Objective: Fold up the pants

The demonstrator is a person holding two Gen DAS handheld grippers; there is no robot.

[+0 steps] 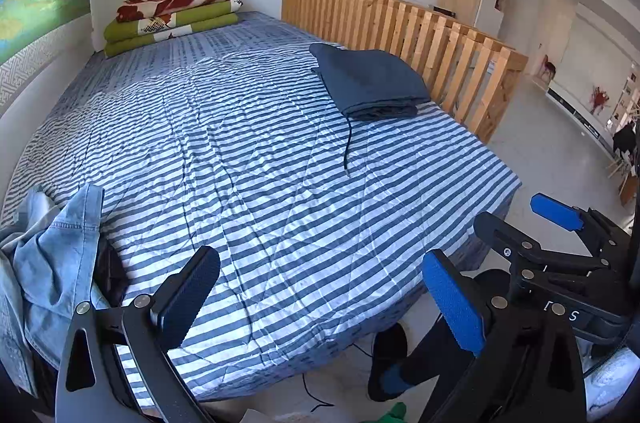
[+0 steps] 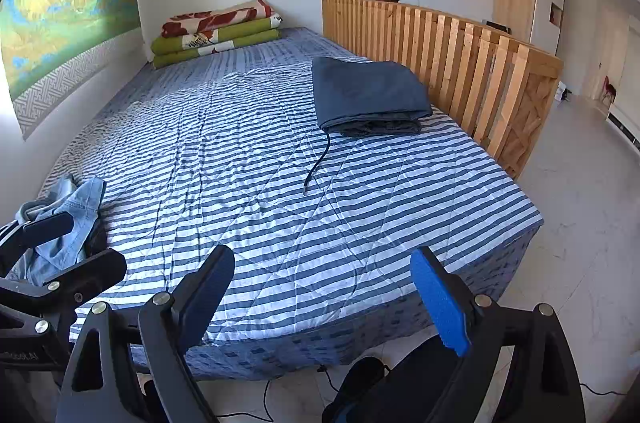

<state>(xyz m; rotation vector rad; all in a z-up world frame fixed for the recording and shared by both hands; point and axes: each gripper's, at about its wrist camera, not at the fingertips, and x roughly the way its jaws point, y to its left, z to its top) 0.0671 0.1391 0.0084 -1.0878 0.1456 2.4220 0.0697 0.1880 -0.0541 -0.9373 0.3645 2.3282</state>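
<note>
Dark blue pants [image 1: 368, 79] [image 2: 368, 95] lie folded on the right side of the striped bed, close to the wooden rail, and a black drawstring [image 1: 347, 143] [image 2: 318, 163] trails toward me. At the bed's near left corner sits a crumpled light-blue denim garment [image 1: 52, 255] [image 2: 60, 219]. My left gripper [image 1: 324, 303] [image 2: 70, 245] hovers open over the near edge, just right of the denim, holding nothing. To its right, my right gripper [image 2: 324, 299] [image 1: 508, 211] is also open and empty, over the bed's front edge.
The striped bed cover [image 1: 248, 151] [image 2: 248, 151] is wide and wrinkled. A slatted wooden rail [image 1: 440, 39] [image 2: 460, 55] runs along the right side. Folded blankets [image 1: 176, 15] are stacked at the far end. A person's foot [image 1: 392, 363] and cables are on the floor below.
</note>
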